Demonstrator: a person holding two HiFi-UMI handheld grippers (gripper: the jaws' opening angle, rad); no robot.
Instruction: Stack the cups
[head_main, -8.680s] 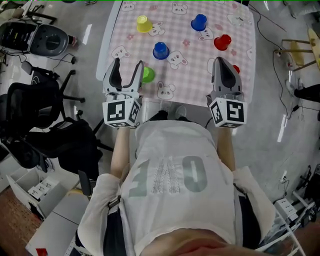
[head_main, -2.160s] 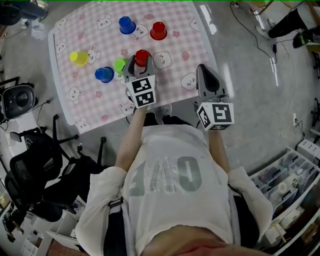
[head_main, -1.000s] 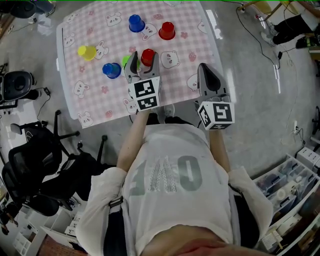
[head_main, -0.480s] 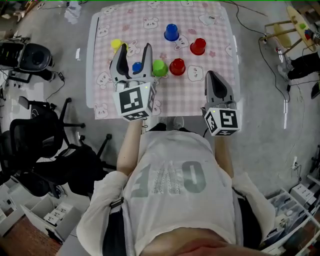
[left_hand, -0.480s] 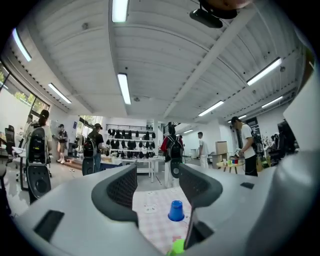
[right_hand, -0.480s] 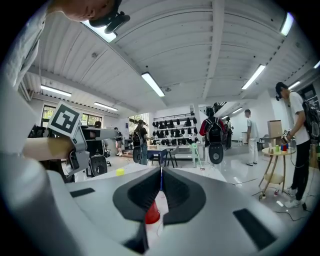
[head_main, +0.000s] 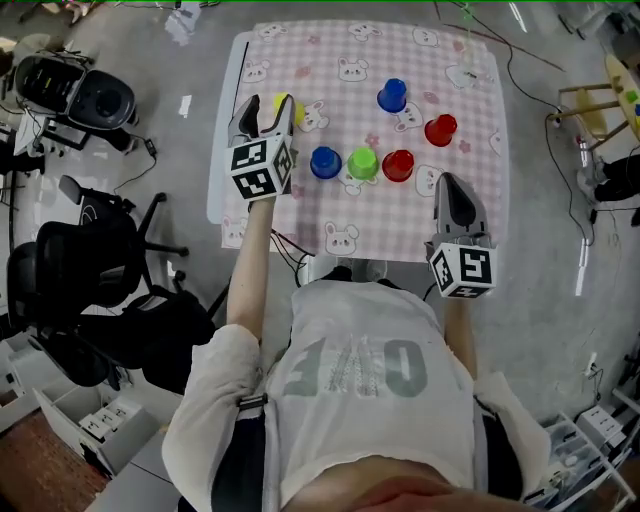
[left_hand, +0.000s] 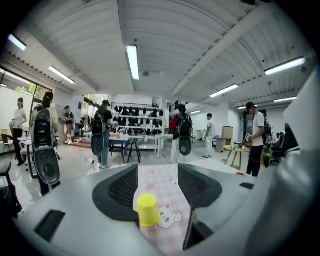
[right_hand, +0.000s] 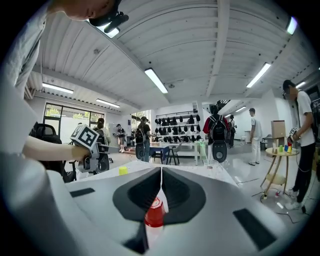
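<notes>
Six small cups stand upside down on the pink checked table (head_main: 470, 200). A blue cup (head_main: 325, 162), a green cup (head_main: 362, 162) and a red cup (head_main: 398, 165) form a row. Another blue cup (head_main: 392, 95) and red cup (head_main: 440, 130) stand farther back. The yellow cup (head_main: 283, 105) (left_hand: 148, 210) sits on the cloth between the open jaws of my left gripper (head_main: 265, 106) (left_hand: 157, 175), close to one jaw. My right gripper (head_main: 449, 182) (right_hand: 161, 175) hovers shut and empty at the front right, with the red cup (right_hand: 155, 212) ahead of it.
The table's left edge (head_main: 222, 160) lies just beside my left gripper. Office chairs (head_main: 70, 290) and an exercise machine (head_main: 85, 90) stand on the floor to the left. Cables (head_main: 530, 80) run along the floor at the right. Several people stand far behind the table.
My left gripper has moved from the middle row of cups to the left, and its jaws now flank the yellow cup. The right gripper has stayed shut near the front edge.
</notes>
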